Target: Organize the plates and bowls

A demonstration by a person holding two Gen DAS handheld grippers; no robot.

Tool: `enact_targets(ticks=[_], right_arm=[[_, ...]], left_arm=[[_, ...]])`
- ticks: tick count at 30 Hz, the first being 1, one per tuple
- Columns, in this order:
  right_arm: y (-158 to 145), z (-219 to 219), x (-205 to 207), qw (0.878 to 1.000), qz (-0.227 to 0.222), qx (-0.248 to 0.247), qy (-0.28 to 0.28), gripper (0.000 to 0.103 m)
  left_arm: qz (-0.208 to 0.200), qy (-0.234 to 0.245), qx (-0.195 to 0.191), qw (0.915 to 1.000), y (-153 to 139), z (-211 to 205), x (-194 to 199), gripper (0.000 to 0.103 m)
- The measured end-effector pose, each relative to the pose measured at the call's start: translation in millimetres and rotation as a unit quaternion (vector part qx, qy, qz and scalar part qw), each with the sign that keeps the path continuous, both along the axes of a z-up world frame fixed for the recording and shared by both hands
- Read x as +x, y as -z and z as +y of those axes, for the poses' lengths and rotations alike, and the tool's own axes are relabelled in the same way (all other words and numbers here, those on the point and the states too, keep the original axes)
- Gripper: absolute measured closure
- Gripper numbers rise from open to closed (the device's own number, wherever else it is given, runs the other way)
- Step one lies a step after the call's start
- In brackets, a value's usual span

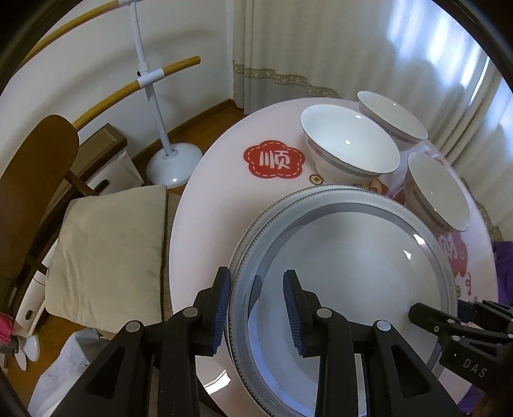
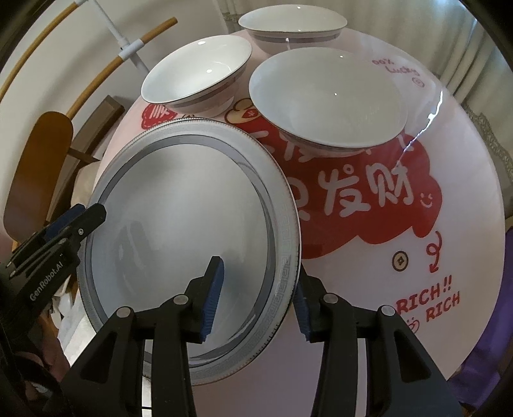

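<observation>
A white plate with a grey key-pattern rim lies on a second like plate, whose rim peeks out at the far left. The stack seems to hang a little above the round table. My left gripper is shut across the stack's left rim, one finger outside and one over the well. My right gripper is shut on the right rim, its outer finger tucked under the edge. Three white bowls stand beyond, also visible as bowls.
The table carries a pink mat with red prints. Left of it stand a wooden chair with a beige cushion and a white stand with a round base. A curtain hangs behind.
</observation>
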State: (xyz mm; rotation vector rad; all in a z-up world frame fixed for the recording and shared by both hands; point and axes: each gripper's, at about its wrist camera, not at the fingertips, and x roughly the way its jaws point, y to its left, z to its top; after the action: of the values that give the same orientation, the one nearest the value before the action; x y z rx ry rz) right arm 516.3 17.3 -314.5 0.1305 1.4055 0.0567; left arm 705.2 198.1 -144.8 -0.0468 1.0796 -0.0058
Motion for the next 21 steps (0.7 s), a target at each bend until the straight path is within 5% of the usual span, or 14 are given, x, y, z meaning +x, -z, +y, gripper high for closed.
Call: enact_targets(ticks=[15,21], right_arm=[[1.9,1.6,-0.4,1.000,0.007,0.002,-0.001,0.060],[-9.0,-0.5,-1.9,1.000,0.001,0.001,-0.006,0.060]], left_arm=[[0.014,-0.002,0.018,0.9997,1.9,-1.1,2.4,0.069],[0.018,0.009,0.003,0.9998,-15.3,-4.5,-1.8,0.048]])
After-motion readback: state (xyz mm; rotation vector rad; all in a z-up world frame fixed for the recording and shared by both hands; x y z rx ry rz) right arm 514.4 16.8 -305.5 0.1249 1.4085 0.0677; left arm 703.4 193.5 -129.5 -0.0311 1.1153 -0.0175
